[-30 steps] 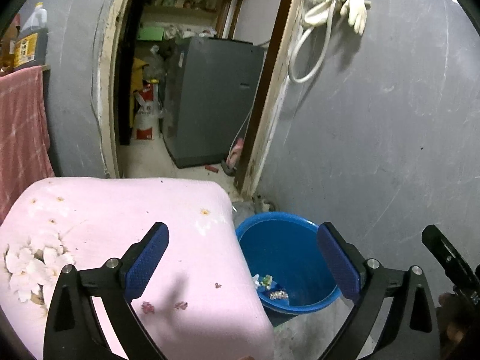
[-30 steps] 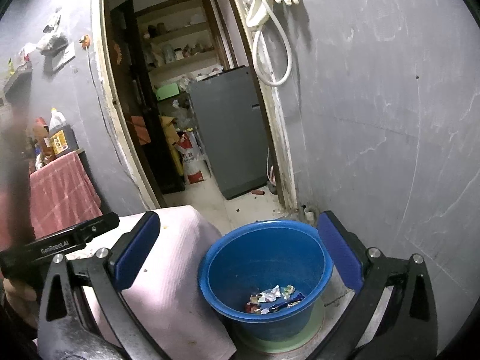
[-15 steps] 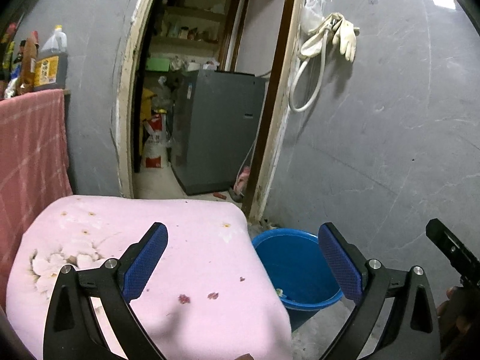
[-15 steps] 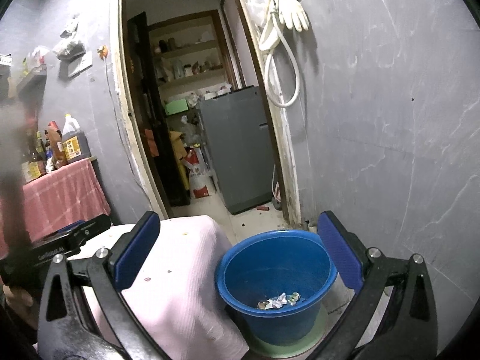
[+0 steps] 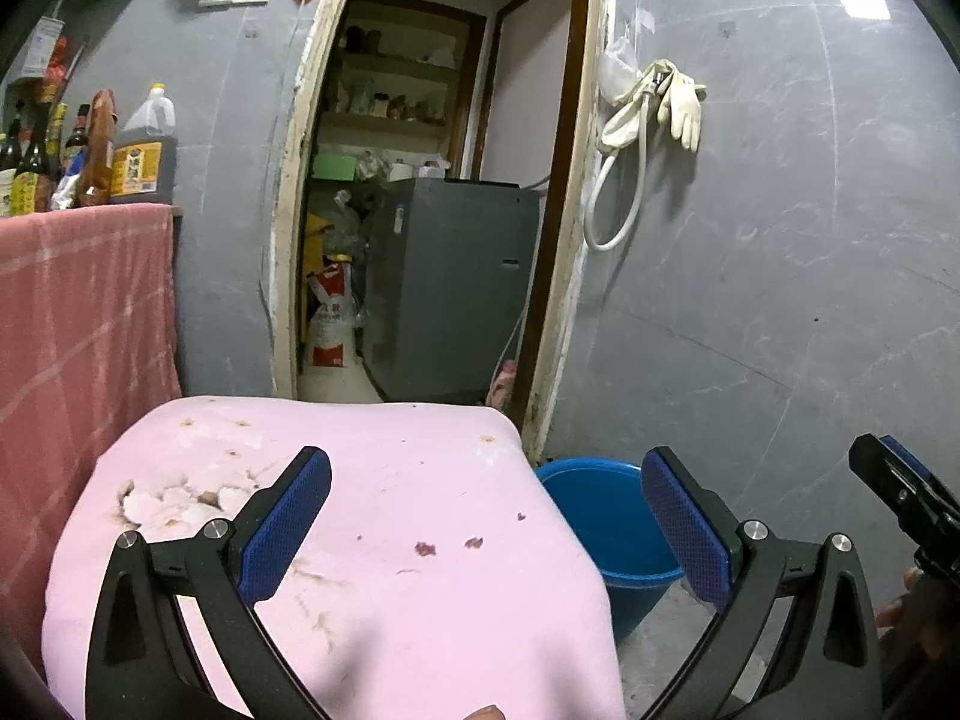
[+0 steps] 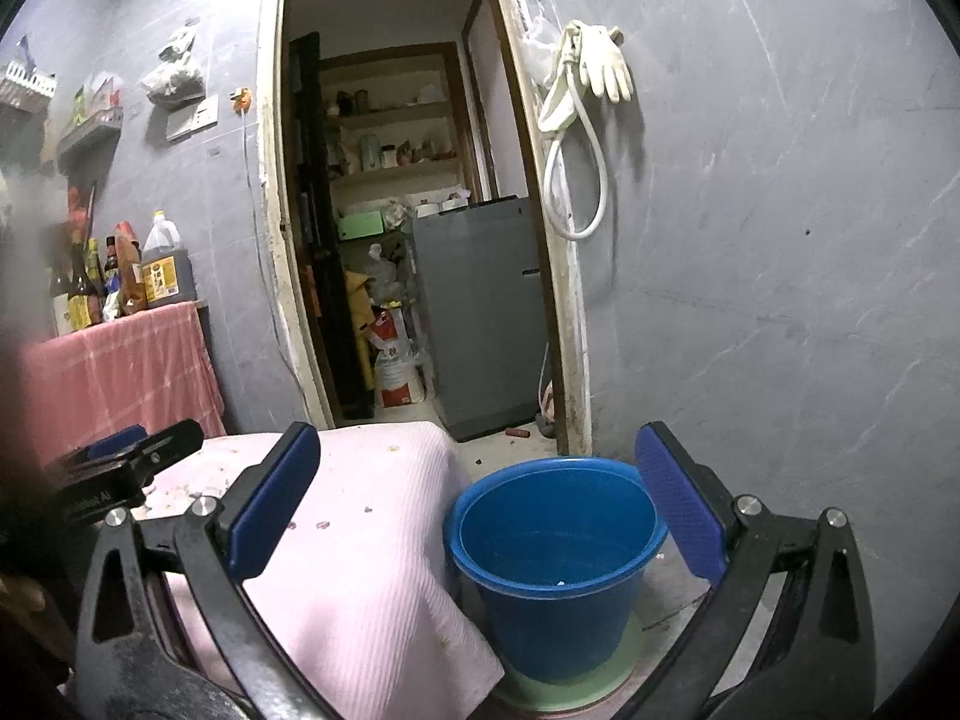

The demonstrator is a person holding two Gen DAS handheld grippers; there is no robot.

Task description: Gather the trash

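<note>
Lettering "Robot AI" marks left gripper (image 6: 129, 468) body; left gripper and right gripper (image 6: 477, 510), blue-padded, gape wide, empty, above pink cloth (image 5: 390, 480) and blue plastic bucket (image 6: 555, 564).

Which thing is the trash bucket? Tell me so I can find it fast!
Find the open doorway in the grey wall. On the floor at its right post, beside the pink-covered table, stands the blue bucket. It is the only round blue tub, resting on a green base.
</note>
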